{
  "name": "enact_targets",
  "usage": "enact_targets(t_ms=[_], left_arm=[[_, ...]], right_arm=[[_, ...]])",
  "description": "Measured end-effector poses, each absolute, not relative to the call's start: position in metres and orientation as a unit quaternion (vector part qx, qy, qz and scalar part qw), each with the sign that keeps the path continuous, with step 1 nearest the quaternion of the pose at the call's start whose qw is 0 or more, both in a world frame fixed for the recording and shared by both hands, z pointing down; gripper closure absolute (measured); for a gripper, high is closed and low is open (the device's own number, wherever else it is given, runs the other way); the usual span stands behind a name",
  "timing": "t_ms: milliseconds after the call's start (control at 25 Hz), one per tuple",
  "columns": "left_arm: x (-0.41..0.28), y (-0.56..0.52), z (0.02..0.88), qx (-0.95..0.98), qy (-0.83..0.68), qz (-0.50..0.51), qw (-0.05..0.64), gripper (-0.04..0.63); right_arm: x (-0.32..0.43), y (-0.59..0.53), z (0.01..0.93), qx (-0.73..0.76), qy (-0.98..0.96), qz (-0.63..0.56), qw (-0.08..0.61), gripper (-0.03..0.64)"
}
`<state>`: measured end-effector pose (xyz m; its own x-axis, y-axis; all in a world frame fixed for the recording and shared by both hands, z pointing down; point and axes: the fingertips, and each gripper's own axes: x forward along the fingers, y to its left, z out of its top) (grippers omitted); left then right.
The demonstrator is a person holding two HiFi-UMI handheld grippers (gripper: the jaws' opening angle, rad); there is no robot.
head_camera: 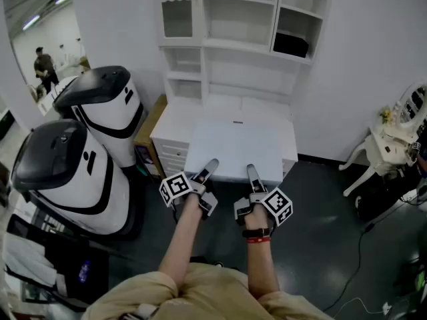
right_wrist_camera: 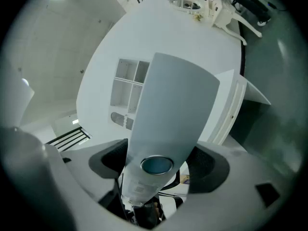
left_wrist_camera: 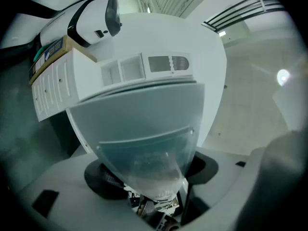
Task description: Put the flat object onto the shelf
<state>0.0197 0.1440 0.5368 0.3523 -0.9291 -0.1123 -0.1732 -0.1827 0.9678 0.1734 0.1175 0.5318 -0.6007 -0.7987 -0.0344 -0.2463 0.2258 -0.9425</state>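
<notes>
A flat white panel (head_camera: 233,149) hangs level over the white desk (head_camera: 172,122), below the white shelf unit (head_camera: 233,25). Its near edge is gripped at two spots: my left gripper (head_camera: 209,168) is shut on it at the left, my right gripper (head_camera: 253,174) at the right. In the left gripper view the panel's grey underside (left_wrist_camera: 139,129) runs out of the left gripper (left_wrist_camera: 159,196) toward the shelf compartments (left_wrist_camera: 144,67). In the right gripper view the same underside (right_wrist_camera: 168,114), with a round blue spot, leaves the right gripper (right_wrist_camera: 144,196) and covers part of the shelves (right_wrist_camera: 127,88).
Two large white-and-black machines (head_camera: 103,105) (head_camera: 60,169) stand close on the left, with a brown box (head_camera: 150,122) against the desk's side. A black item (head_camera: 291,44) fills one upper right compartment. White furniture (head_camera: 393,139) and floor cables (head_camera: 360,245) lie to the right.
</notes>
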Motion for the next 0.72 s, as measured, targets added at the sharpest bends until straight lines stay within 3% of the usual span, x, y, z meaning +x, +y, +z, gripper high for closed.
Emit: enact_targets(t_ms=[720], left_arm=[[-0.017, 0.116, 0.538, 0.648, -0.457, -0.402, 0.458, 0.278]], right_arm=[[0.132, 0.072, 0.538, -0.313, 0.750, -0.529, 0.244, 0.242]])
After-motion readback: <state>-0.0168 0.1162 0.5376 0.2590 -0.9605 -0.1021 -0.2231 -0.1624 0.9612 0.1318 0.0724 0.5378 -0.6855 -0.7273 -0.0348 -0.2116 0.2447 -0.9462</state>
